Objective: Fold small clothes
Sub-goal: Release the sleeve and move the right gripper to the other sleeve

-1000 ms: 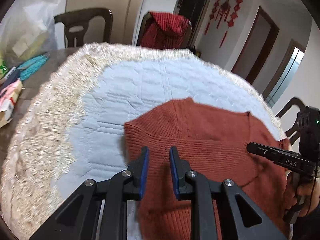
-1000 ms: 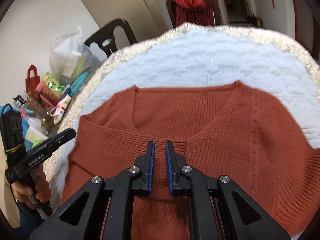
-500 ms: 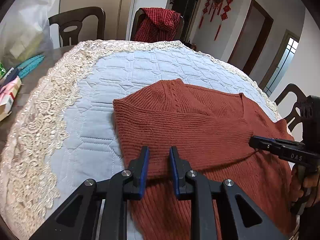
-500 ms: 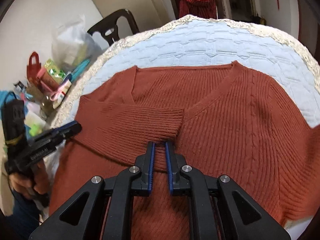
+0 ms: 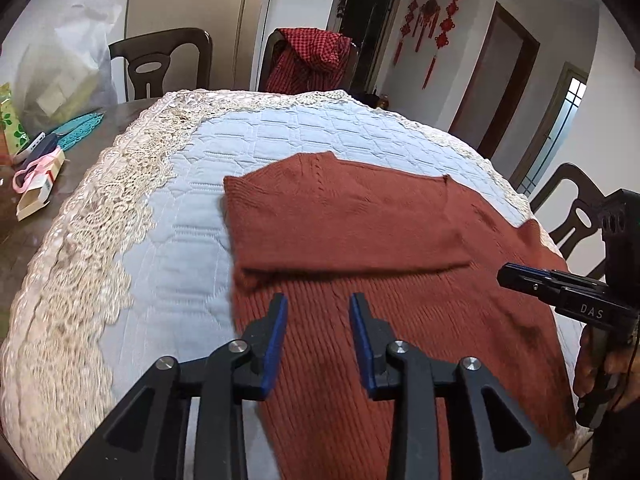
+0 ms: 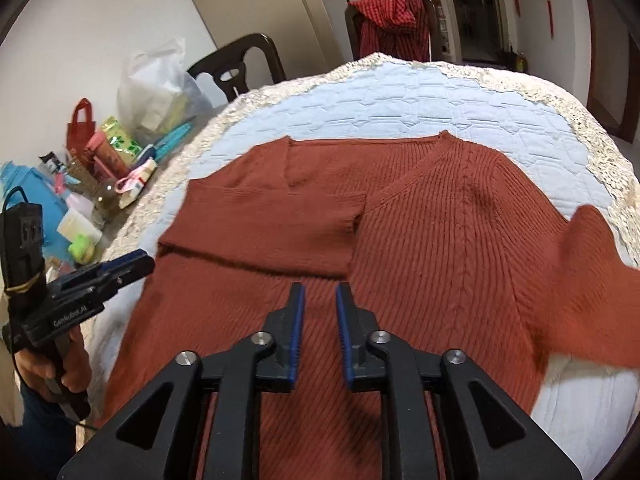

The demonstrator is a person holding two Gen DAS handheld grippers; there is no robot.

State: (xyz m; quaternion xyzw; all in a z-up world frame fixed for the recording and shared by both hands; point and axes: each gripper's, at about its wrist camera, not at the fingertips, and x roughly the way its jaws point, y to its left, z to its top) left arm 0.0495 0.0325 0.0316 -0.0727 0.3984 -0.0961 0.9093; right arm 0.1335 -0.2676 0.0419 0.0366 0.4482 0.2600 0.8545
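A rust-red knit sweater [image 5: 400, 320] lies flat on the pale blue quilted cloth [image 5: 172, 248]. One sleeve [image 5: 352, 232] is folded across its chest; in the right wrist view that folded sleeve [image 6: 272, 228] ends near the V-neck. The other sleeve [image 6: 592, 288] spreads out to the right. My left gripper [image 5: 318, 308] hovers over the sweater's body, jaws opening, nothing between them. My right gripper [image 6: 320, 296] is likewise over the body just below the folded sleeve, jaws opening and empty. Each view shows the other gripper side-on: the right gripper [image 5: 508, 276] and the left gripper [image 6: 142, 264].
A lace border [image 5: 100, 240] rims the cloth. Clutter of boxes, a bottle and bags [image 6: 104, 160] and a plastic bag [image 5: 52, 80] sit on the table's left side. Dark chairs stand behind, one draped with a red checked garment [image 5: 312, 60].
Both grippers have drawn back from the folded sleeve toward the sweater's lower body, and their jaws have widened. The sleeve stays folded across the chest.
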